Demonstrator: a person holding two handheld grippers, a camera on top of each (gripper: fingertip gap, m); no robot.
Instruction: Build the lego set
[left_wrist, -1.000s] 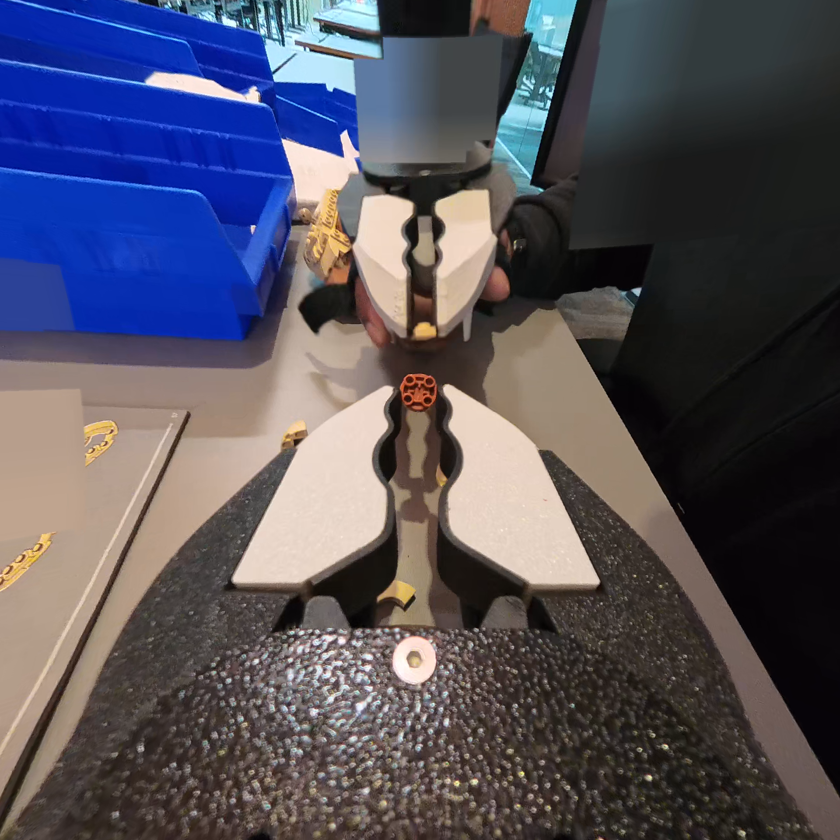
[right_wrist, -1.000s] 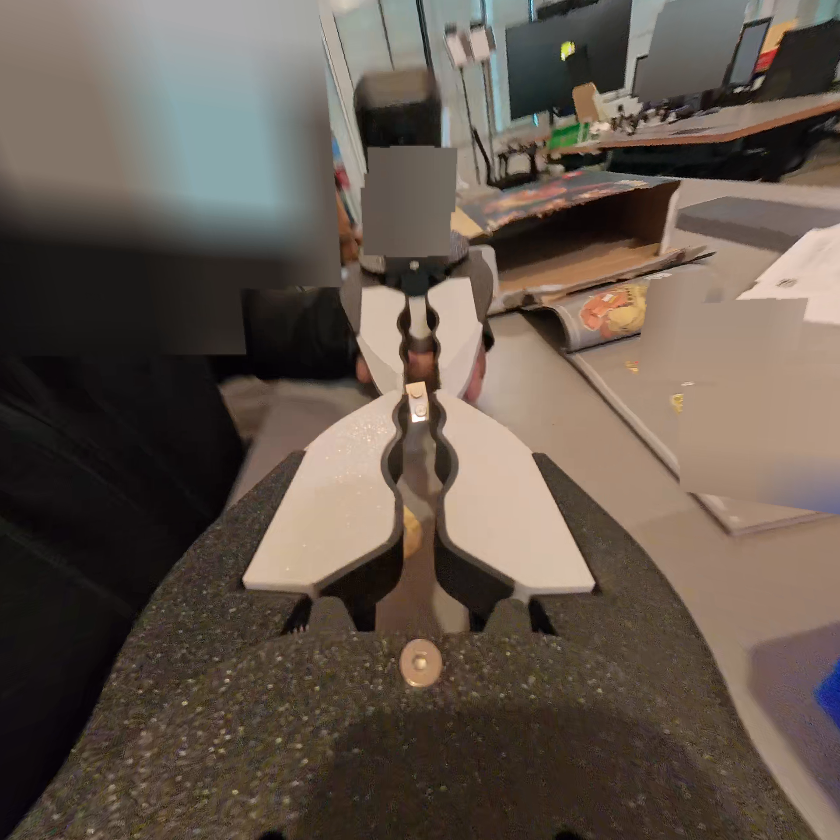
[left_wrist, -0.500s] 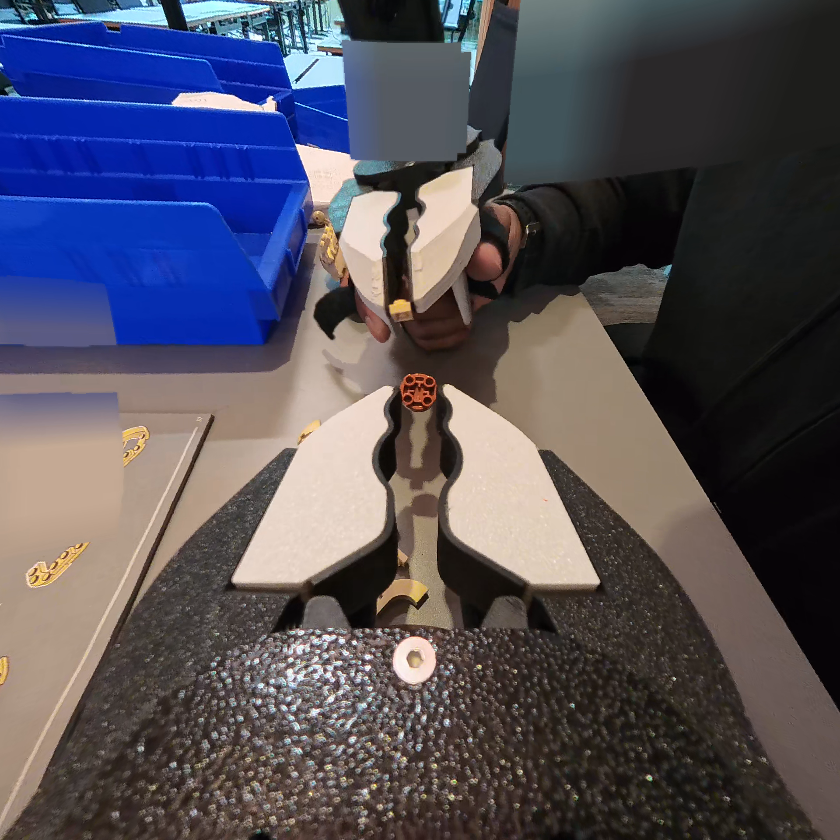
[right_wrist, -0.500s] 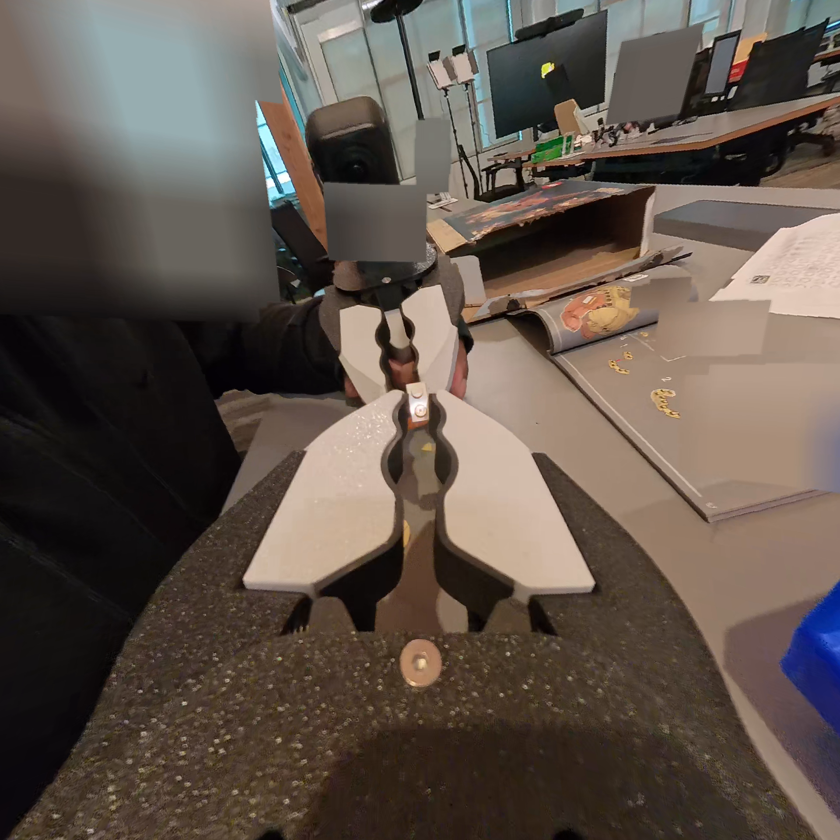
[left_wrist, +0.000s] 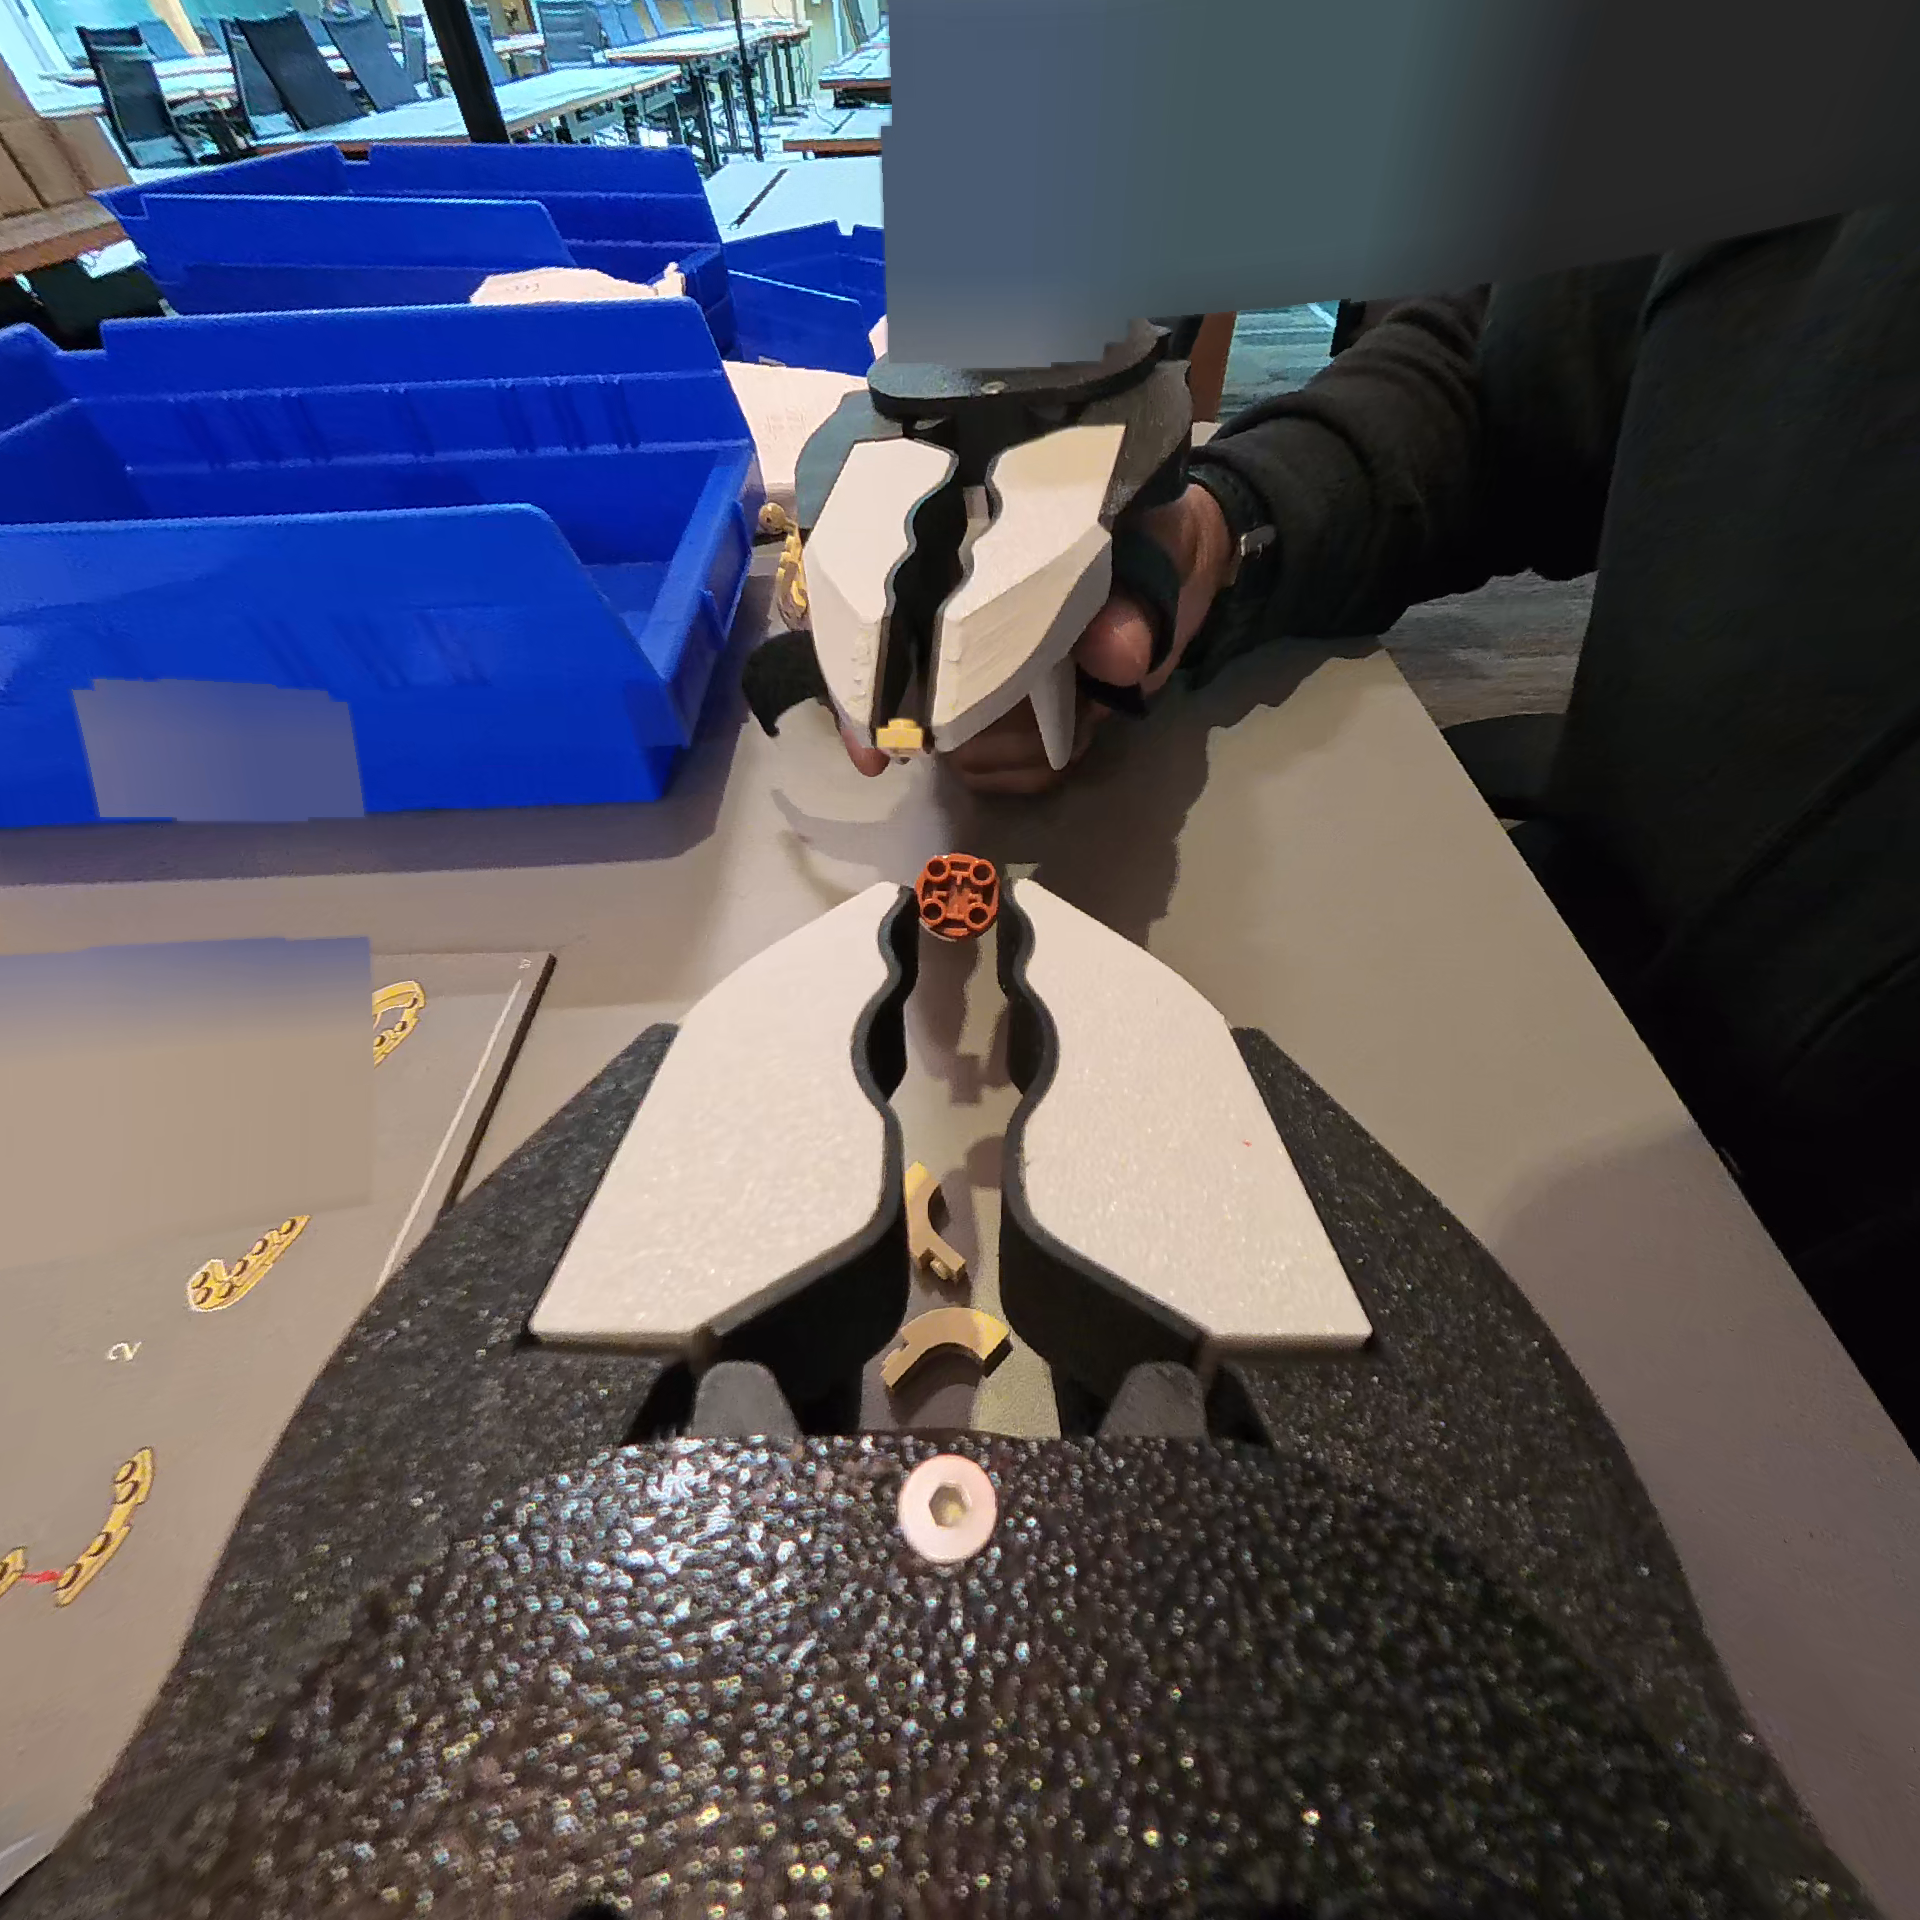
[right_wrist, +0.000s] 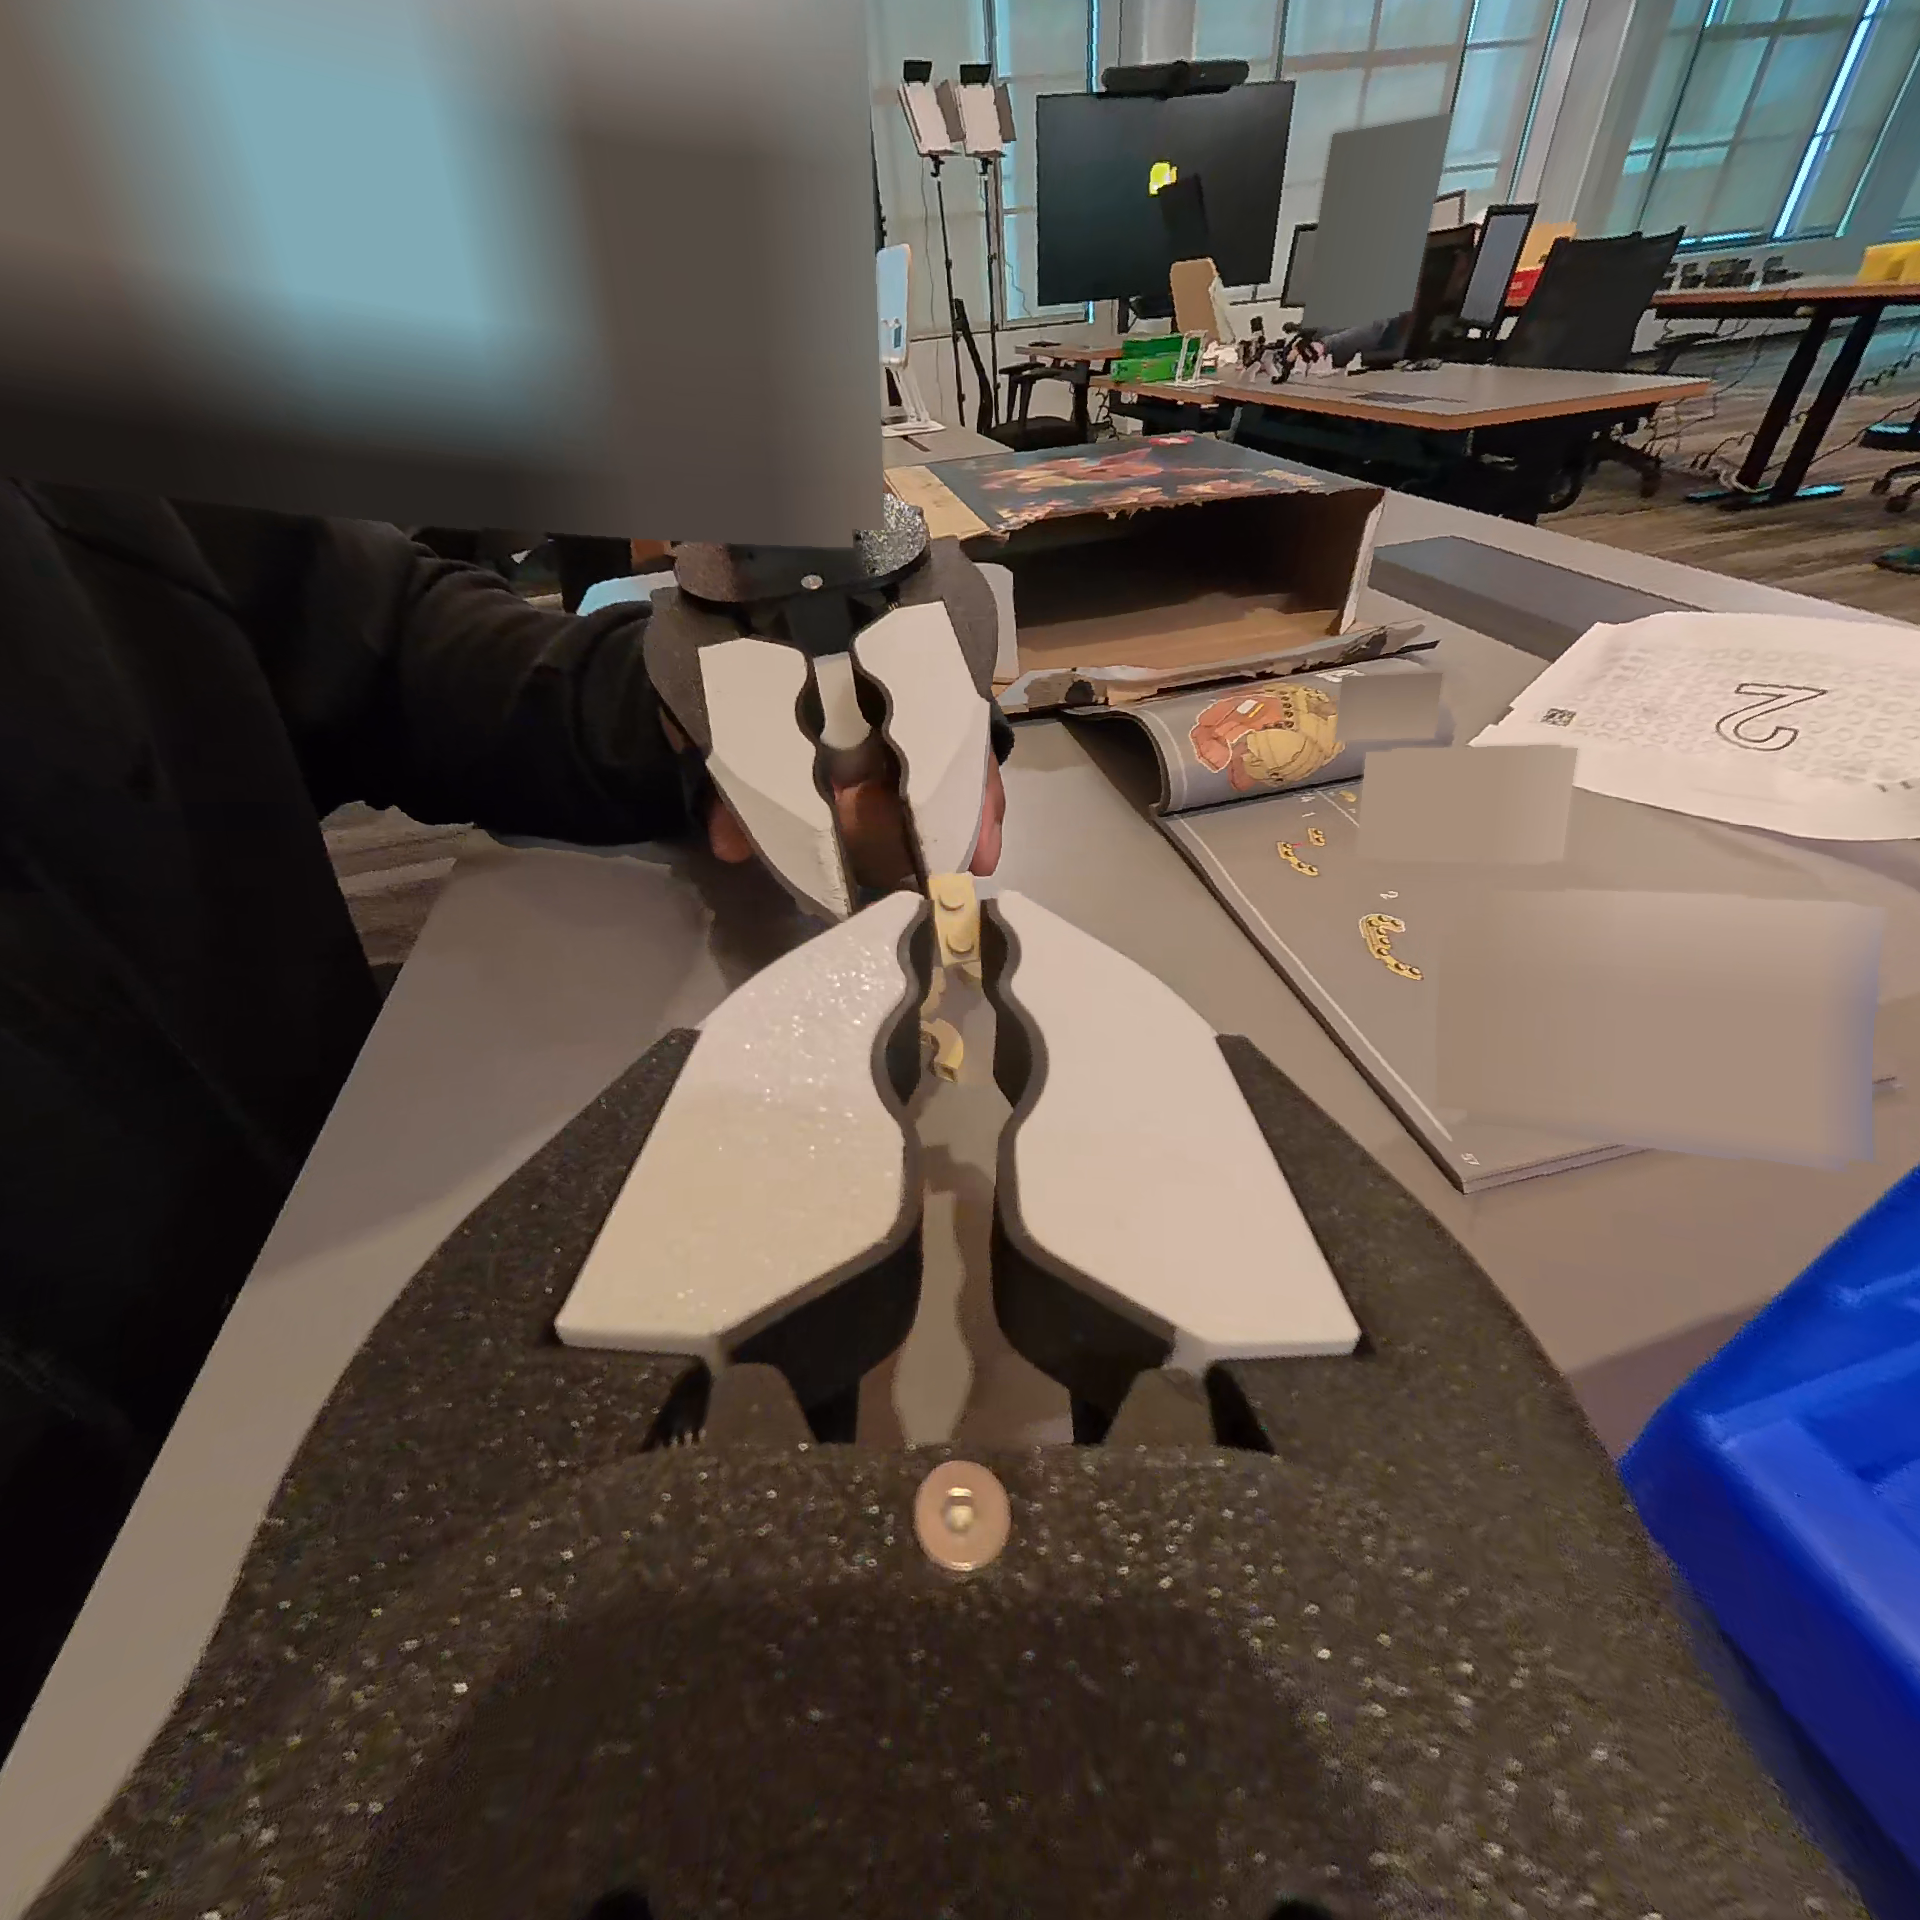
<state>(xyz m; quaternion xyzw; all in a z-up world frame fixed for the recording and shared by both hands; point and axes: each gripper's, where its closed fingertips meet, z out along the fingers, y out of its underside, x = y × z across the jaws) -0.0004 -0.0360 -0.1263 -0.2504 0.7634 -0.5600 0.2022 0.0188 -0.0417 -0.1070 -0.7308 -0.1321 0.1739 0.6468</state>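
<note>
Now my tongs face tip to tip above the grey surface (left_wrist: 1299, 935).
Left tongs (left_wrist: 958, 902) clench a round reddish-brown brick (left_wrist: 957, 897); right tongs (right_wrist: 958, 925) clench a tan two-stud plate (right_wrist: 956, 930); blue bins (left_wrist: 364, 582) at ten o'clock.

On the grey surface (left_wrist: 1299, 935), blue plastic bins (left_wrist: 364, 582) stand left of the open printed booklet (right_wrist: 1351, 935), a torn cardboard box (right_wrist: 1174, 561) behind it

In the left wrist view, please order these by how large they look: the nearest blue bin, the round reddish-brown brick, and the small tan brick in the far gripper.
1. Nearest blue bin
2. Round reddish-brown brick
3. Small tan brick; it is farther away, so its true size is unsure.
</note>
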